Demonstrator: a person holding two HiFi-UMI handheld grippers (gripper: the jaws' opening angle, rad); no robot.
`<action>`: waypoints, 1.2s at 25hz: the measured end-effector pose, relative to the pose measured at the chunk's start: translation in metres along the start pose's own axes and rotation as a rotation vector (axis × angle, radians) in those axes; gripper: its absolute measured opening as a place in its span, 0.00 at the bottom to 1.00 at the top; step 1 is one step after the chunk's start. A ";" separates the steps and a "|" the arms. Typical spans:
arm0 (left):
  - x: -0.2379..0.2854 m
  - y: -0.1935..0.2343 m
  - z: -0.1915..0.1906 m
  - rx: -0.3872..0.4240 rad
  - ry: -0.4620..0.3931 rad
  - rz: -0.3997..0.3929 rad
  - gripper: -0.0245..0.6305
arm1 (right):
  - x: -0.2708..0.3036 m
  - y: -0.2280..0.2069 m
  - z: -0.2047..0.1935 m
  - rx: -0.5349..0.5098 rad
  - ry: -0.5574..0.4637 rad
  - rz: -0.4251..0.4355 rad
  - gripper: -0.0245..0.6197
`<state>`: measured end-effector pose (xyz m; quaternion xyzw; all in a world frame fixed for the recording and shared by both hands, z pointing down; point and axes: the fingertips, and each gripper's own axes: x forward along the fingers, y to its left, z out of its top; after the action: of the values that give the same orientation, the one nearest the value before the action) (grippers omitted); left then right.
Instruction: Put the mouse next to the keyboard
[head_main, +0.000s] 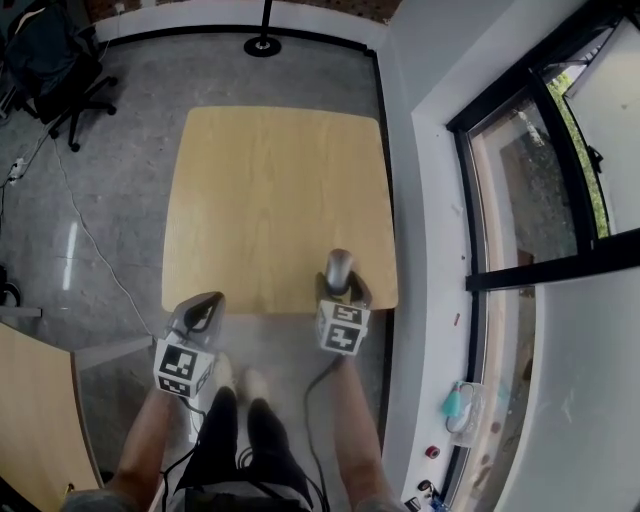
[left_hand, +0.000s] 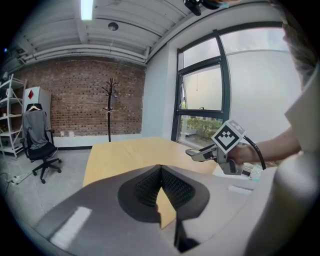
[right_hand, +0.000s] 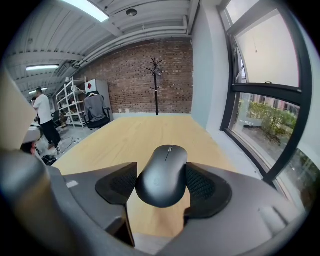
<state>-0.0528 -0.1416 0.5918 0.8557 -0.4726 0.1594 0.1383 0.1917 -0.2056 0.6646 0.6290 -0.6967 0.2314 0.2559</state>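
my right claw is clamped on the mouse: the dark, rounded body sits between the two ribbed pads, pressed on both sides, with its nose and scroll wheel pointing away from the camera. in the head view this claw shows in the lower middle of the frame, holding the mouse over the near right edge of the table.

my left claw has its tips together with nothing between them; only a wedge of pale wood shows under the meeting point. in the head view it sits at the lower left, just off the near left corner of the table, over the grey floor. from the left gripper view the right claw shows at the right of the frame under its marker cube.

the tabletop is light wood with rounded corners. further out, a black office chair stands in the upper left of the head view, a coat stand rises against the brick wall, a tall window runs down the right side, and a person stands at the left edge of the right gripper view.
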 end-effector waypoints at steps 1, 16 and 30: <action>0.001 -0.003 0.000 0.001 0.003 -0.004 0.04 | 0.000 -0.004 -0.001 0.001 0.002 -0.004 0.53; 0.014 -0.029 -0.007 0.020 0.038 -0.034 0.04 | 0.005 -0.053 -0.025 0.006 0.041 -0.042 0.53; 0.020 -0.039 -0.017 0.026 0.071 -0.038 0.04 | 0.012 -0.069 -0.045 0.027 0.068 -0.043 0.53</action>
<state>-0.0120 -0.1302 0.6119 0.8600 -0.4490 0.1931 0.1465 0.2619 -0.1928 0.7066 0.6391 -0.6706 0.2565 0.2758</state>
